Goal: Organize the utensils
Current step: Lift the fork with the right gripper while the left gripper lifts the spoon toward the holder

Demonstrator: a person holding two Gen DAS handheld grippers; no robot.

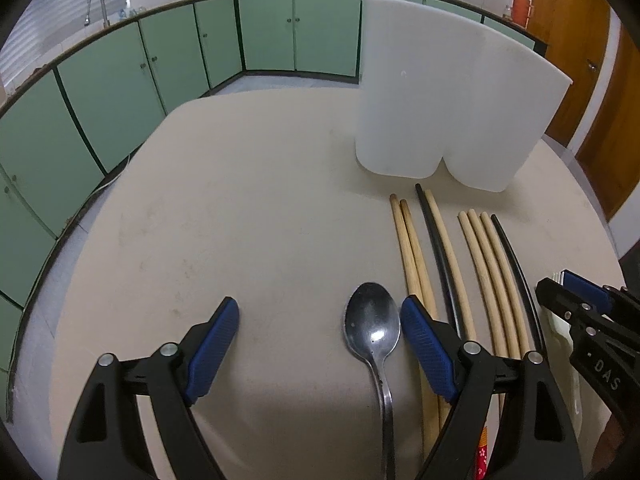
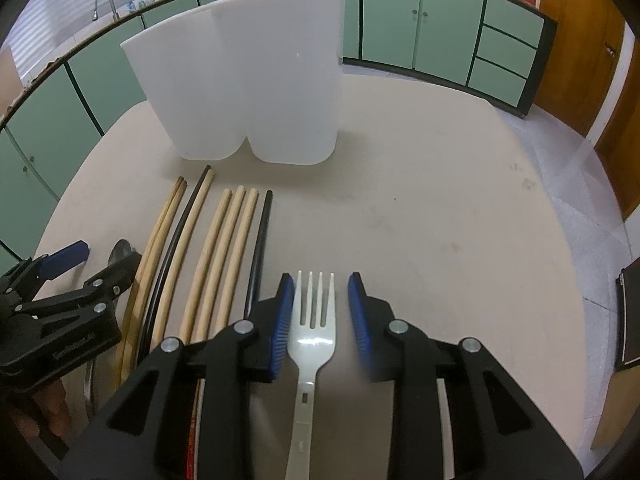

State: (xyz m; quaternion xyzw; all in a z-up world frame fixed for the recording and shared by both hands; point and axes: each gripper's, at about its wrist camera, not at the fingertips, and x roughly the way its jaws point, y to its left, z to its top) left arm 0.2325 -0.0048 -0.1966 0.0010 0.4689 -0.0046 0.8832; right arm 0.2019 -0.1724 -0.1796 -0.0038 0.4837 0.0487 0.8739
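Sorting barely begun: chopsticks [image 1: 486, 272], spoon [image 1: 373, 326], fork [image 2: 315, 322] all on bench [image 1: 240, 220], holder [image 1: 448, 92] seemingly empty, left gripper [image 1: 320, 340] jaws apart, right gripper [image 2: 318, 312] jaws narrowed astride fork, apparently unclamped.

Glossy metal spoon [image 1: 373, 326] — matt plastic fork [image 2: 314, 320]

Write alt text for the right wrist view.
The right hand-held gripper straddles a white plastic fork lying on a beige table, its blue pads not visibly pressing it. To the left lie wooden and black chopsticks; behind them stands a white two-compartment holder.
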